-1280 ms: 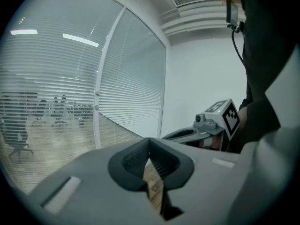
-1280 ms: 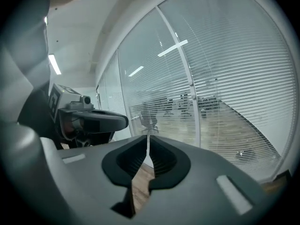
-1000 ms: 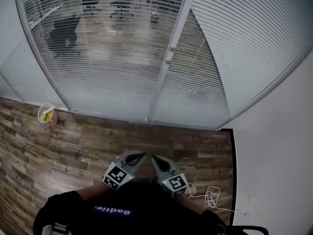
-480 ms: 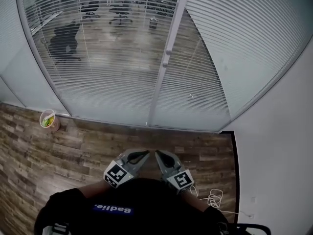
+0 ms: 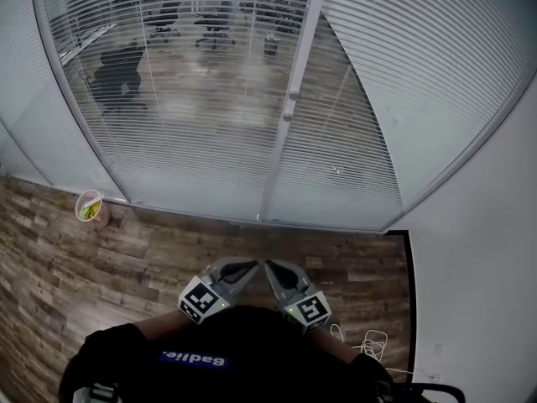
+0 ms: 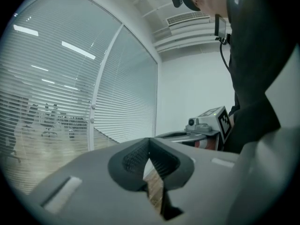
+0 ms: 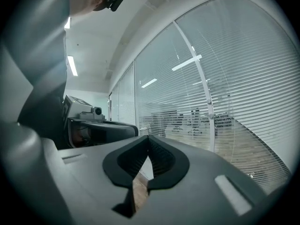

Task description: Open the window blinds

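Observation:
White slatted window blinds [image 5: 193, 116] hang behind the glass wall ahead. The slats of the left panel are tilted, so an office with chairs shows through them. The right panel [image 5: 419, 74] looks closed. A white upright post [image 5: 289, 107] with two small knobs divides them, and a thin cord [image 5: 334, 116] hangs just right of it. My left gripper [image 5: 252, 266] and right gripper [image 5: 268, 266] are held low in front of my body, tips nearly meeting, well short of the blinds. Both are shut with nothing in them, as the left gripper view [image 6: 150, 140] and the right gripper view [image 7: 149, 138] show.
A pink cup [image 5: 91, 209] stands on the wooden floor [image 5: 126, 259] at the foot of the glass, to the left. A coiled white cable [image 5: 374, 341] lies on the floor at the right, beside a white wall [image 5: 478, 275].
Both grippers have risen slightly and their tips have drawn closer together. The head view has shifted a little, so the cup and cable sit lower in it. Both pairs of jaws stayed shut.

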Available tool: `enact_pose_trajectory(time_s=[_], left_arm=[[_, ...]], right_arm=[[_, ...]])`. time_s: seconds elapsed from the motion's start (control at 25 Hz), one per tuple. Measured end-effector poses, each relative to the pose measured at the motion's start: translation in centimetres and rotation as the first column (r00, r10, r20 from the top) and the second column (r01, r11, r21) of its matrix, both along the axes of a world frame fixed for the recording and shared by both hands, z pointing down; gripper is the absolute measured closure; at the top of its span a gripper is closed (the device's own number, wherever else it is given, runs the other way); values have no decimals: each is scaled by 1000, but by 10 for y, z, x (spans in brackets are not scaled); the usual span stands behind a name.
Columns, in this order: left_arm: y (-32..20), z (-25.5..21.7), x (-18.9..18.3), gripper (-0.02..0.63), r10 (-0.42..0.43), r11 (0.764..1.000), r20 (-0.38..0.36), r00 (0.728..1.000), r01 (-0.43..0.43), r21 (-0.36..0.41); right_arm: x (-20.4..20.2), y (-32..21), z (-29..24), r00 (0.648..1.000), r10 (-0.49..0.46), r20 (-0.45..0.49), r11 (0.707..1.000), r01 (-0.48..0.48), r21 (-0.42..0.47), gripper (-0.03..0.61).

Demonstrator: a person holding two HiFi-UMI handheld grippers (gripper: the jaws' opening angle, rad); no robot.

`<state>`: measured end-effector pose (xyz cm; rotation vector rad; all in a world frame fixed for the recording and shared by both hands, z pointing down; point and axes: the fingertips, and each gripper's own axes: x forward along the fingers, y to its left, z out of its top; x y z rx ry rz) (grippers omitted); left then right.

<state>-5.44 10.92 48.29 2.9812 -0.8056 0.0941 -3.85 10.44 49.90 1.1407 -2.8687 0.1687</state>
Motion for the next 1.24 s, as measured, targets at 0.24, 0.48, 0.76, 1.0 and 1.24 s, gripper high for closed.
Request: enact_pose_trajectory(time_s=[0.24, 0.48, 0.76, 1.0, 1.24], left_arm=[[-6, 4, 1, 614, -1, 1000, 2, 1000, 1, -13], [-6, 4, 2, 614, 9, 1000, 7, 1000, -8, -20], [-5, 5, 3, 614, 16, 1000, 12, 1000, -16, -20], [-1, 5, 6, 614, 22, 1000, 12, 1000, -21, -19], [1, 6, 7, 614, 22, 1000, 11, 1000, -21, -17]], right_arm=[[0, -6, 7, 1000, -13, -14, 1000, 14, 1, 577], [-3, -6, 2, 1000, -14, 7, 1000, 15, -24, 575], [-2, -5, 5, 1000, -14, -7, 999, 13, -30, 577], [2, -2, 7, 1000, -6, -11, 1000, 6, -27, 577], [3, 2, 4, 1000, -5, 6, 999, 6, -43, 575]])
